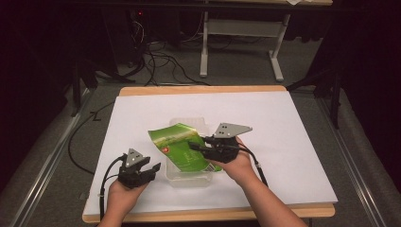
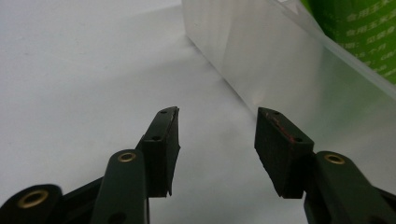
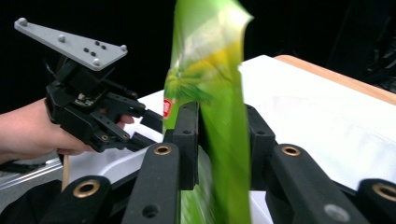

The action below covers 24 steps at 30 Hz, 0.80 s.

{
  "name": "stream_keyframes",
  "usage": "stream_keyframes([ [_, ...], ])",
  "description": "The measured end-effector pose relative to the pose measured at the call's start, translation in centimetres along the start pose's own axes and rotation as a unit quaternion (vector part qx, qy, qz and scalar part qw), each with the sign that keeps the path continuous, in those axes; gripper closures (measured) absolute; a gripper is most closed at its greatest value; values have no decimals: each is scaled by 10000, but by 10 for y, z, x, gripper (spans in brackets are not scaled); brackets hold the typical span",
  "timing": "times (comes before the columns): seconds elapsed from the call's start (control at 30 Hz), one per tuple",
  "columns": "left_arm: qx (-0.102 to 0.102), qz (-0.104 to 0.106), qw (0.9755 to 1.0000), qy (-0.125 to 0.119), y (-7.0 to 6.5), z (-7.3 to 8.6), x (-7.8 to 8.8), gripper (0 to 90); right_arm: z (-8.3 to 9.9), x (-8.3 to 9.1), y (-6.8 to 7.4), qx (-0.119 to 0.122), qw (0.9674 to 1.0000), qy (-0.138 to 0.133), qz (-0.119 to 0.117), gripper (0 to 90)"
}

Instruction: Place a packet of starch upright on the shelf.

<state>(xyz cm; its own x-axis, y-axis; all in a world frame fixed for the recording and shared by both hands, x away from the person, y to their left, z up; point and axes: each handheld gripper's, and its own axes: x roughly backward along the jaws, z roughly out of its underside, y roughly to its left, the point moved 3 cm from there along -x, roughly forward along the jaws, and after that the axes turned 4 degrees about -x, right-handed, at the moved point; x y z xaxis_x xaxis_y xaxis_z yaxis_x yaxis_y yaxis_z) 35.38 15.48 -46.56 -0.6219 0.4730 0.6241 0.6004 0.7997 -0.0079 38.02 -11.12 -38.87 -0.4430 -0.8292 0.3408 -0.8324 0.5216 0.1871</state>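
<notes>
A green printed bag (image 1: pixel 182 146) lies tilted over a clear plastic container (image 1: pixel 187 178) at the middle of the white table cover. My right gripper (image 1: pixel 195 145) reaches onto the bag from the right. In the right gripper view the bag (image 3: pixel 219 116) stands edge-on and blurred between the jaws of that gripper (image 3: pixel 223 140), whose pads do not seem to press it. My left gripper (image 1: pixel 153 169) rests open at the container's left. Its jaws (image 2: pixel 217 140) have nothing between them and face the container's wall (image 2: pixel 280 60), with the green bag (image 2: pixel 364 28) behind it.
A white sheet (image 1: pixel 283 132) covers the wooden table, whose front edge (image 1: pixel 208 215) runs just before the hands. Beyond the table stand a white-legged frame (image 1: pixel 241 47) and loose cables (image 1: pixel 161 61) on the floor.
</notes>
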Motion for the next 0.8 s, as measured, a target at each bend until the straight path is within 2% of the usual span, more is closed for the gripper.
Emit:
stream_keyframes([
  [0.1, -45, 28, 10000, 46, -3, 0, -1, 503, 8, 16, -5, -29, 9996, -25, 262, 714],
  [0.27, -108, 60, 9999, 84, -7, -1, -4, 504, 18, 30, -6, -62, 9991, 7, 428, 721],
  [0.33, -114, 75, 9999, 93, -8, -1, -4, 504, 22, 35, -6, -33, 9982, 79, 594, 735],
  [0.53, 10, 306, 9994, 146, -14, 0, -6, 542, 42, 47, -8, -197, 9963, 283, 792, 794],
  [0.57, 27, 354, 9992, 161, -15, 0, -7, 592, 48, 48, -8, -252, 9959, 356, 789, 824],
  [0.6, 49, 411, 9990, 165, -16, 0, -7, 592, 48, 48, -8, -252, 9959, 356, 789, 824],
  [0.73, 176, 689, 9973, 173, -23, -1, -8, 722, 55, 49, -4, -220, 9944, 634, 813, 879],
  [0.8, 158, 760, 9968, 200, -25, -1, -8, 794, 57, 49, -6, -235, 9933, 720, 867, 900],
])
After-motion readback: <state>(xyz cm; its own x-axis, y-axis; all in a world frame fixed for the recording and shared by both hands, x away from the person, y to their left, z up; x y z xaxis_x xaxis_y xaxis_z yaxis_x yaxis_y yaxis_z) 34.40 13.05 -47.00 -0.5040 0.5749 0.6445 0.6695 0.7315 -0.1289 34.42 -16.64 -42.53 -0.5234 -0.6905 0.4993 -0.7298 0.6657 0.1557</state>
